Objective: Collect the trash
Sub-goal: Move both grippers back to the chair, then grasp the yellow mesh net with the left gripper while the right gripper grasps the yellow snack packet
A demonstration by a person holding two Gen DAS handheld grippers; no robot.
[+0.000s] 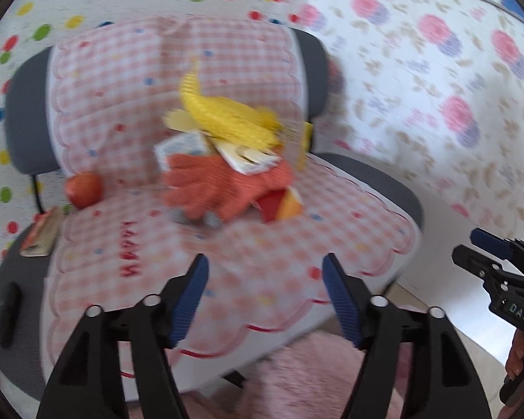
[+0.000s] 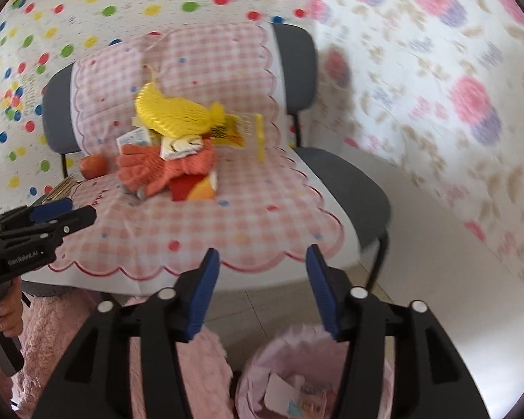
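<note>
A pile of trash lies on the pink checked chair cushion (image 1: pixel 262 251): a yellow foam fruit net (image 1: pixel 227 115) (image 2: pixel 173 113), white paper wrappers (image 1: pixel 248 159) (image 2: pixel 180 146), an orange glove (image 1: pixel 223 185) (image 2: pixel 150 171) and a red-orange packet (image 1: pixel 283 204) (image 2: pixel 195 188). My left gripper (image 1: pixel 263 300) is open and empty over the cushion's front, short of the pile. My right gripper (image 2: pixel 260 289) is open and empty in front of the chair, above a pink bin (image 2: pixel 297 345) holding some paper scraps. Each gripper shows in the other's view, the right one (image 1: pixel 485 244) and the left one (image 2: pixel 70 213).
A red apple (image 1: pixel 84 190) (image 2: pixel 93 166) sits at the cushion's back left. A flat brown packet (image 1: pixel 42 234) lies on the seat's left edge. A yellow box (image 2: pixel 259 136) stands right of the pile. A pink fluffy rug (image 2: pixel 199 366) covers the floor. Patterned sheets hang behind the grey chair (image 1: pixel 28 118).
</note>
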